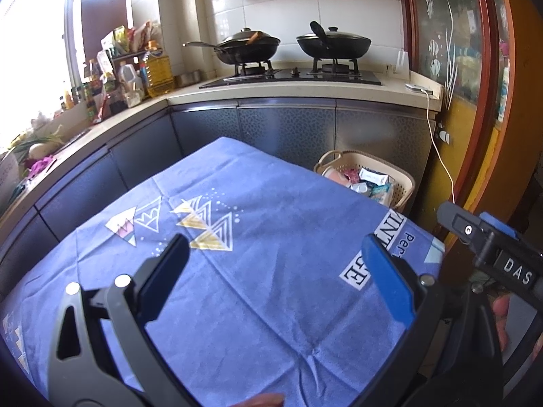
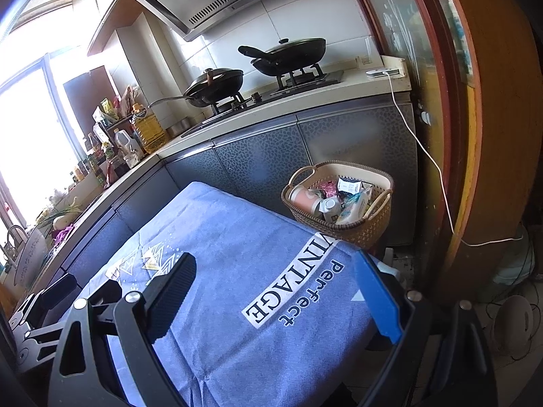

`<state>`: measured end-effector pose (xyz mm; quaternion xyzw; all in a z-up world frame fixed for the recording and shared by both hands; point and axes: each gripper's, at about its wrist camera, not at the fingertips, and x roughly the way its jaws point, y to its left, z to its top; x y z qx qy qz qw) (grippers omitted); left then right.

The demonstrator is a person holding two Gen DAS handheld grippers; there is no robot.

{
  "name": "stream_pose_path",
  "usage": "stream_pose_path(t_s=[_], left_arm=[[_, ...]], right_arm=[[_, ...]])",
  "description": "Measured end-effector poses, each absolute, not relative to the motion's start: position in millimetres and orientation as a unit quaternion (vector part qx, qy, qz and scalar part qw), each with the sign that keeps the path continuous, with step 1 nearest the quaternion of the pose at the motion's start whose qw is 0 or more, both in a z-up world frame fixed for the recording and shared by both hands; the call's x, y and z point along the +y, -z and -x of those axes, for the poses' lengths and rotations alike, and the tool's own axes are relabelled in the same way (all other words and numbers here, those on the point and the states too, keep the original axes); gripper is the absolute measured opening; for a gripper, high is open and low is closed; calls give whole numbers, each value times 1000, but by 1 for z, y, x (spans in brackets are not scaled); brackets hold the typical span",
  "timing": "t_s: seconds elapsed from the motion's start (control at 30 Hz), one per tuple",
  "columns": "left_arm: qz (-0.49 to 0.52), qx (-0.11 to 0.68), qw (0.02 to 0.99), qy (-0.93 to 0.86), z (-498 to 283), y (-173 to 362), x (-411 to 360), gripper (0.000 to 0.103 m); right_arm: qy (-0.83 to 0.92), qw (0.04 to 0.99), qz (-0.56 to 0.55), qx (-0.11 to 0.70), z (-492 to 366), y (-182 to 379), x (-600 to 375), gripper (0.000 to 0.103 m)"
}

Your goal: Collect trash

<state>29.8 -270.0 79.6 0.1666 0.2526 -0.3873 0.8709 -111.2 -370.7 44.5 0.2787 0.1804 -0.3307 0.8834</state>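
A tan woven basket (image 2: 370, 229) stands on the floor past the table's far right corner, holding a pink cup (image 2: 303, 198), a small carton (image 2: 331, 207) and several wrappers. It also shows in the left wrist view (image 1: 402, 190). My left gripper (image 1: 276, 251) is open and empty above the blue tablecloth (image 1: 237, 305). My right gripper (image 2: 278, 268) is open and empty over the cloth's right side (image 2: 237, 237), short of the basket. Part of the right gripper shows at the right edge of the left wrist view (image 1: 488, 244). No loose trash shows on the cloth.
A kitchen counter (image 1: 298, 90) runs behind the table with two black woks (image 1: 251, 47) on a gas hob. Bottles and packets (image 1: 129, 71) crowd the counter's left corner. A white cable (image 2: 424, 149) hangs down beside a wooden door frame (image 2: 468, 135) on the right.
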Motion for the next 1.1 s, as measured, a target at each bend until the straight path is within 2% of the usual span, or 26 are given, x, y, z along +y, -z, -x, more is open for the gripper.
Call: stream_pose_path(t_s=[0.37,0.73,1.1], left_arm=[[-193,247,859,405,-22,-83,-322,97],[-239,239,847,411,-12,-77,-413,97],[-273,249,842,393,-18,-55,-494,97]], right_arm=[[354,875,-282,173,128,-47,-410,92],[363,866,-299,170,144,-40,-484,92],[365,858,-295,206,145,-16,-548,92]])
